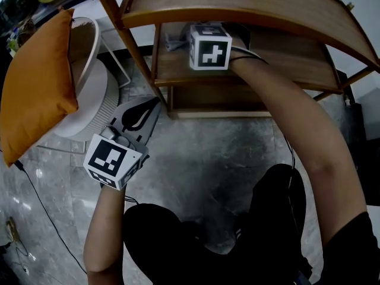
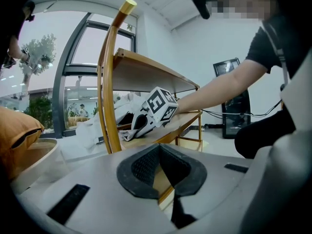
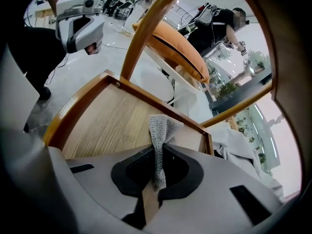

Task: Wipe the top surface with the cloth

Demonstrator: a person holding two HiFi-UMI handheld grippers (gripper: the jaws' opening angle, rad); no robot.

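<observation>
Wooden shelf (lower tier) carries grey cloth.

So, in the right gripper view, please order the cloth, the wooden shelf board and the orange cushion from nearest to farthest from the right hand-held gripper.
1. cloth: pinched in the right hand-held gripper, at centre.
2. wooden shelf board: just ahead, under the cloth.
3. orange cushion: beyond the shelf, upper middle.
</observation>
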